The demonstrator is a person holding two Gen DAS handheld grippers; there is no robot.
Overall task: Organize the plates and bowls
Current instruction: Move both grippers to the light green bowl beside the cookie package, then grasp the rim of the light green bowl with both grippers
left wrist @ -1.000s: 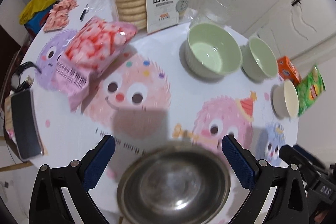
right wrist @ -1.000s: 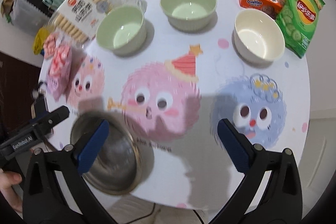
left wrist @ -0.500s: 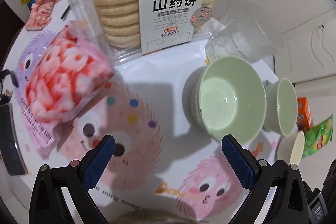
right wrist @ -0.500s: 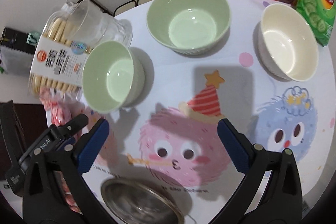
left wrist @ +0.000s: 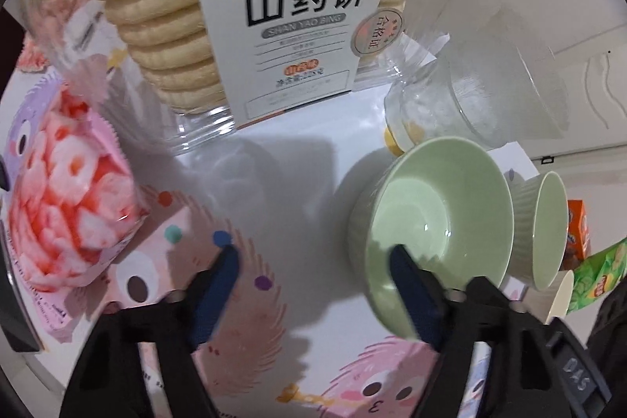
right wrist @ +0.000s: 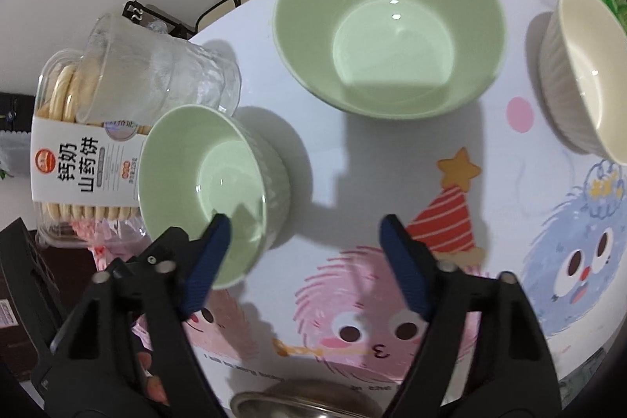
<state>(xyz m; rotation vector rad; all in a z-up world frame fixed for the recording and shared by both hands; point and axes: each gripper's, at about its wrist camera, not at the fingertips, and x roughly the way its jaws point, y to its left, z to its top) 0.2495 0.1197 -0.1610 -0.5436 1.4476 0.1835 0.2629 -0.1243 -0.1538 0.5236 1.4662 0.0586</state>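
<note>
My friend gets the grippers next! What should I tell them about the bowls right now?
Left gripper: fingers closing, one finger inside the small green bowl, nothing pressed yet.
Right gripper: fingers closing, left finger over that same bowl's near rim, nothing held.
Bowls: the large green bowl and cream bowl sit apart on the table; the steel bowl is at the near edge.
Done: nothing stacked.
Left: grip the small green bowl, then probably nest the bowls together.
</note>
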